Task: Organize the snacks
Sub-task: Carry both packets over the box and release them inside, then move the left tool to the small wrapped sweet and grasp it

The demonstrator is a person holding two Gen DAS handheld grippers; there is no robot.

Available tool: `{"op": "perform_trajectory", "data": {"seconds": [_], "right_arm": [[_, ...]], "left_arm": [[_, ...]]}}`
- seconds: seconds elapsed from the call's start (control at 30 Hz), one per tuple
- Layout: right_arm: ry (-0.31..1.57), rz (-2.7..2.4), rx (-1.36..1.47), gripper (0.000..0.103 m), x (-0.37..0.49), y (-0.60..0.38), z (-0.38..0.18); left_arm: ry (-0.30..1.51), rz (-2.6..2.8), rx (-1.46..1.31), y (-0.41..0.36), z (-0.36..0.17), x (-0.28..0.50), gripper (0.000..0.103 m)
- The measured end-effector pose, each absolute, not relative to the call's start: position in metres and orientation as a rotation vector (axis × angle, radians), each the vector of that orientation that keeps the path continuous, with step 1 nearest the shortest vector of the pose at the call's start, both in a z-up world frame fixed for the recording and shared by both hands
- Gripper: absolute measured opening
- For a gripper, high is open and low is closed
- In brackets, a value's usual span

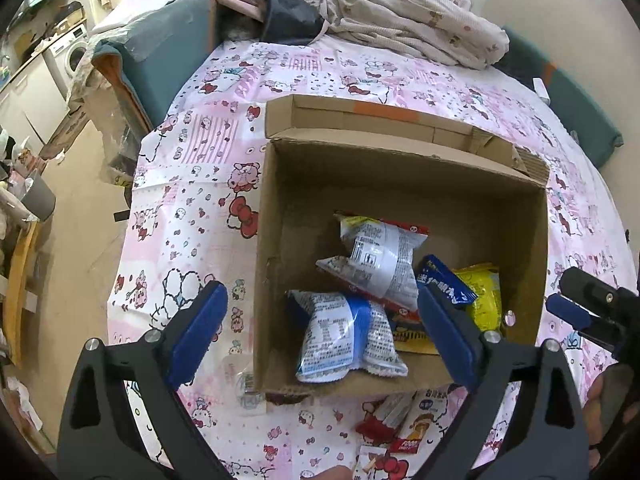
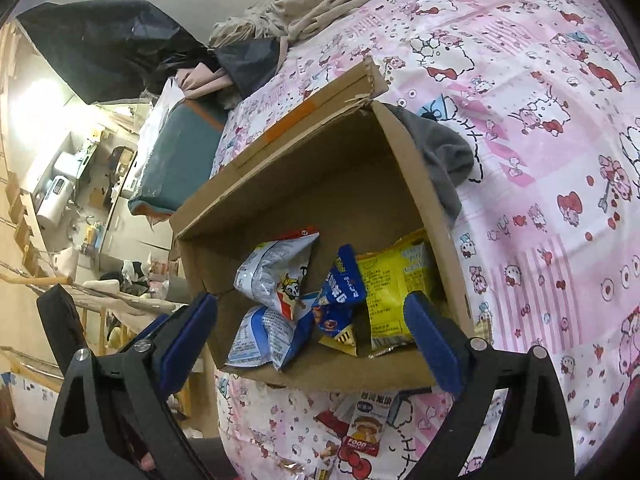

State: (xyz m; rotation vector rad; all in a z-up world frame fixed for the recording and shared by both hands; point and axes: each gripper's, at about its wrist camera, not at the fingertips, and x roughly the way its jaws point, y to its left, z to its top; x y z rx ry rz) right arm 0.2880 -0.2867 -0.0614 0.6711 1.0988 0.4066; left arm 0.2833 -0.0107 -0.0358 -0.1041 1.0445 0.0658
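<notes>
An open cardboard box (image 1: 400,176) (image 2: 304,176) sits on the pink patterned tablecloth. Inside lie a white and red snack bag (image 1: 378,256) (image 2: 276,268), a white and blue bag (image 1: 344,340) (image 2: 268,336), a dark blue packet (image 1: 446,280) (image 2: 340,288) and a yellow bag (image 1: 482,296) (image 2: 394,284). More snack packets (image 1: 404,420) (image 2: 362,428) lie on the cloth in front of the box. My left gripper (image 1: 324,332) is open and empty over the box's near left part. My right gripper (image 2: 312,336) is open and empty over the box's near edge; it also shows in the left wrist view (image 1: 572,312).
A teal cushioned seat (image 1: 160,56) stands left of the table. A crumpled blanket (image 1: 420,16) and a dark bag (image 1: 288,16) lie at the far edge. A grey cloth (image 2: 440,152) hangs by the box's right wall. The floor drops off at the left.
</notes>
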Motion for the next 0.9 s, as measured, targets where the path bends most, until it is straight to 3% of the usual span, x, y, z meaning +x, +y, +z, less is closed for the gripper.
{"op": "perform_trajectory", "data": {"seconds": [0.5, 0.9], "right_arm": [[1.084, 0.376, 0.613, 0.097, 0.231, -0.280, -0.048], [1.092, 0.206, 0.319, 0.097, 0.165, -0.260, -0.046]], "left_arm": [[1.020, 0.069, -0.099, 0.006, -0.020, 0.234, 0.094], [1.026, 0.083, -0.073, 0.015, -0.033, 0.168, 0.094]]}}
